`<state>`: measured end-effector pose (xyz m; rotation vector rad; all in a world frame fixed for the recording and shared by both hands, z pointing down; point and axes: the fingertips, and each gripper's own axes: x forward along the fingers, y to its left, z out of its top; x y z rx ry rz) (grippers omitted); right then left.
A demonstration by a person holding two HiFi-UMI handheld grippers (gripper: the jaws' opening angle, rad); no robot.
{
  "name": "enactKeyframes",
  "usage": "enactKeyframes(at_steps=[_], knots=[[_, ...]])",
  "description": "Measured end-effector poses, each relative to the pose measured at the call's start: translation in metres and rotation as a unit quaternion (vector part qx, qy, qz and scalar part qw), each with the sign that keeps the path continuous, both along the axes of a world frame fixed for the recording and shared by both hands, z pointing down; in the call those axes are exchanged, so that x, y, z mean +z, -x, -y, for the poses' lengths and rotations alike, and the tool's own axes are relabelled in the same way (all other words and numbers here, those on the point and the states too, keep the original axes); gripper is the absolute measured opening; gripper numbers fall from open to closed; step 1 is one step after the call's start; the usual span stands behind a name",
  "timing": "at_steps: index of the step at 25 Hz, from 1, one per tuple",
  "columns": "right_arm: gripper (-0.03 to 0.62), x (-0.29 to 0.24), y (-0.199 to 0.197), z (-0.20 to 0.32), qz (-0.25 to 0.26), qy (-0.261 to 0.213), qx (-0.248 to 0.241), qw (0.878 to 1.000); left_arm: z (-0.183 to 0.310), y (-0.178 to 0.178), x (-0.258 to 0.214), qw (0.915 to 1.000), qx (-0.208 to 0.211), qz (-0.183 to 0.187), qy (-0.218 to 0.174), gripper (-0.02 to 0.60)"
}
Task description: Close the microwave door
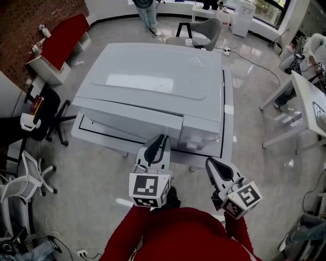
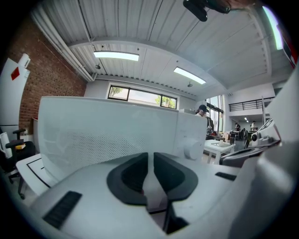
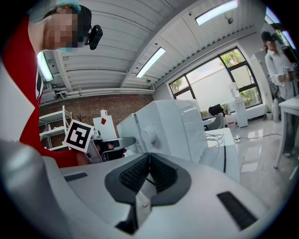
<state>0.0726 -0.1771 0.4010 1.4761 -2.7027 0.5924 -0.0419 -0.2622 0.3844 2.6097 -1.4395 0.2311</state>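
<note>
A large white microwave [image 1: 153,76] stands on a white table [image 1: 227,127]. Its door [image 1: 133,121] faces me and looks about flush with the control panel [image 1: 201,133] at its right. My left gripper [image 1: 162,138] is level, its shut jaws just in front of the door's right end; whether they touch it I cannot tell. The left gripper view shows the perforated door [image 2: 103,135] and a round knob [image 2: 191,150] beyond the left gripper [image 2: 153,158]. My right gripper [image 1: 210,162] hangs shut and empty, short of the panel. In the right gripper view the right gripper [image 3: 149,158] points at the microwave's side [image 3: 173,126].
Office chairs [image 1: 30,176] stand on the floor at the left, a grey chair [image 1: 206,31] behind the table, another table [image 1: 310,102] at the right. A red-topped shelf [image 1: 63,38] lines the brick wall. A person [image 1: 147,12] stands far back.
</note>
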Motion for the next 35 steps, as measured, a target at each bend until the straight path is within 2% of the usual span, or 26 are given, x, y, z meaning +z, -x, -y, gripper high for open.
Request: enactKeyframes(at_steps=[4,12,16,21,24,26,29,33,35], knots=[[0.014,-0.009,0.002,0.001,0.027,-0.005,0.003,1.0,0.0,0.0,-0.001,1.0,-0.004,0.001,-0.002,0.051],[0.014,-0.008,0.007,-0.001,0.022,-0.009,-0.002,1.0,0.01,-0.005,0.001,0.9999,-0.008,-0.005,0.011,0.043],[0.014,0.002,0.0,-0.005,-0.005,0.002,0.004,1.0,0.01,-0.004,0.001,0.9999,-0.01,-0.008,0.007,0.043],[0.014,-0.006,0.003,-0.005,0.023,-0.005,0.01,1.0,0.011,-0.004,0.002,1.0,-0.007,-0.002,0.002,0.043],[0.014,-0.006,0.003,-0.006,0.015,-0.007,0.008,1.0,0.011,-0.005,0.002,1.0,0.001,-0.004,0.0,0.043],[0.014,-0.008,0.006,-0.008,0.011,-0.01,0.004,1.0,0.008,-0.002,0.001,0.9997,0.015,-0.02,0.001,0.019],[0.014,-0.009,0.008,-0.011,0.005,-0.015,0.002,1.0,-0.008,0.001,-0.004,0.9966,0.057,-0.059,-0.003,0.011],[0.015,-0.015,0.007,-0.017,0.005,-0.028,0.001,1.0,-0.047,0.008,-0.011,0.9869,0.137,-0.082,-0.023,0.011],[0.015,-0.018,0.003,-0.021,-0.001,-0.035,0.0,0.999,-0.065,0.018,-0.014,0.9833,0.155,-0.092,-0.022,0.011]])
